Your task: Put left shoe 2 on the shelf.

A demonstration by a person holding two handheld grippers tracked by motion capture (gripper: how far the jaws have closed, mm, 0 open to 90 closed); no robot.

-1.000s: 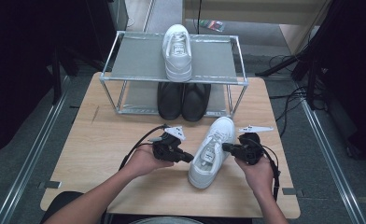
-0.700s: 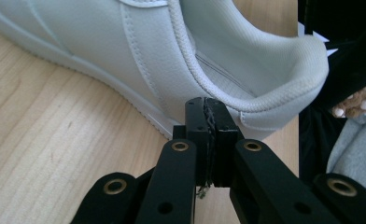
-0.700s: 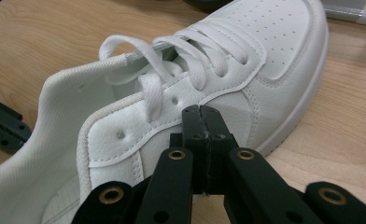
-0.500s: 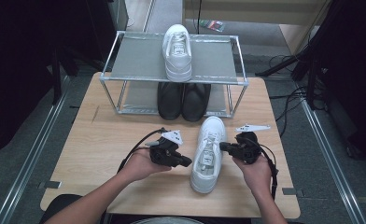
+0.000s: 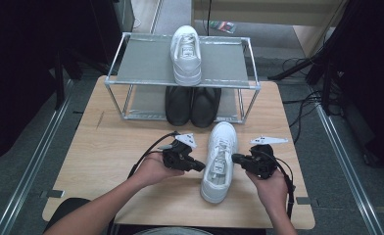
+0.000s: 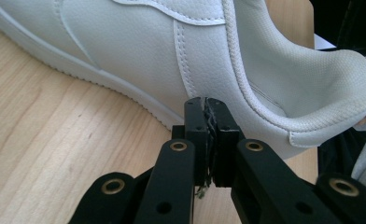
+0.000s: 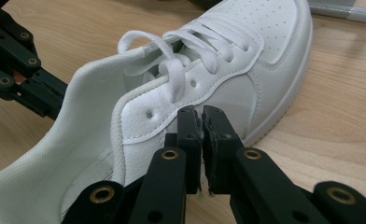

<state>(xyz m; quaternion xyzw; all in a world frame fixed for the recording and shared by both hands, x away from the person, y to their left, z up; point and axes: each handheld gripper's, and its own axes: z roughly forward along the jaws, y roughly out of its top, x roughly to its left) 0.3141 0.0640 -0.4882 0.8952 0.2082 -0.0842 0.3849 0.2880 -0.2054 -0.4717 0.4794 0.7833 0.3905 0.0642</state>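
Since a second earlier, the white shoe (image 5: 219, 161) had turned on the table (image 5: 107, 161). It used to lie slanted; now it pointed straight at the rack (image 5: 131, 83). Both hands had shifted only a little.

From the high view, the shoe lay flat on the table between the two grippers, toe near the rack, heel near the person. The left gripper (image 5: 198, 167) pressed its tips on the shoe's left side. The right gripper (image 5: 235, 158) pressed its tips on the shoe's right side. Another white shoe (image 5: 186, 55) sat on top of the rack. Two black shoes (image 5: 192, 104) stood under it.

From the left gripper view, the left gripper (image 6: 210, 103) had its jaws closed together with nothing big between them. Its tips touched the shoe (image 6: 139, 51) low on the side, just above the sole.

From the right gripper view, the right gripper (image 7: 202, 112) had its jaws almost closed, with a thin gap, and they had just opened a tiny bit. Nothing was between them. Its tips touched the side of the shoe (image 7: 228, 70) below the laces (image 7: 172, 51). The left gripper showed past the heel, at the far left.
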